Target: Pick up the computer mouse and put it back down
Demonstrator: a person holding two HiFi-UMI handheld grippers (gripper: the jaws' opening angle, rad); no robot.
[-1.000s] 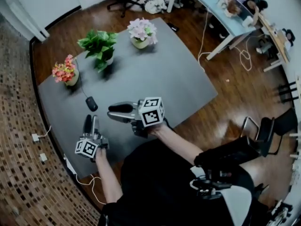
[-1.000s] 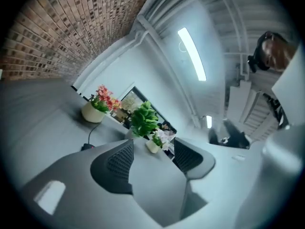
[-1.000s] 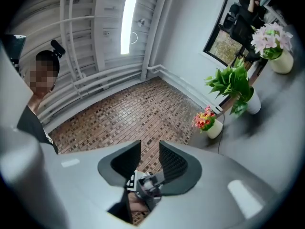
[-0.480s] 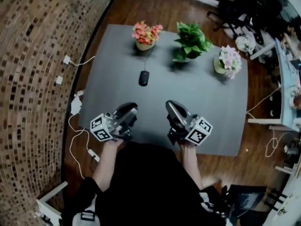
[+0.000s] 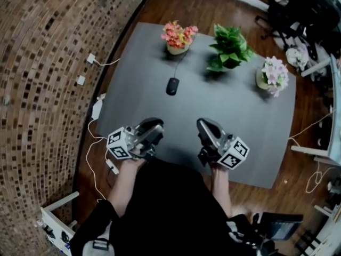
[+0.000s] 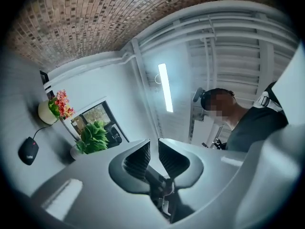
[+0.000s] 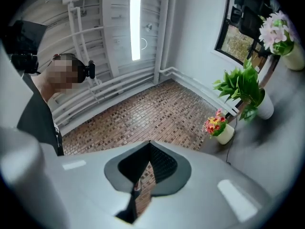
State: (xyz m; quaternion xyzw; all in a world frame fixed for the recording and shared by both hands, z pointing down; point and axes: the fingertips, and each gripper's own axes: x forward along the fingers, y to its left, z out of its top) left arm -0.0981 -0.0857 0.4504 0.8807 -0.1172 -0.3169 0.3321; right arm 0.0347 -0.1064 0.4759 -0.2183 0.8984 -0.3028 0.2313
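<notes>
Computer mouse (image 5: 171,86) sits far-left on the grey table (image 5: 240,116), near the red-flower pot (image 5: 178,38); bare top runs to the near edge. Left gripper (image 5: 155,126): jaws just been closing, slit left, nothing between. Right gripper (image 5: 204,126): jaws together, empty. The person's body hides the mid near edge.

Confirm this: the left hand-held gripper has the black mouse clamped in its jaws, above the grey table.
One thing is wrong. The left hand-held gripper is above the grey table, but its jaws, which have just been closing, have nothing between them. The head view shows the black mouse lying on the table, farther out.
</notes>
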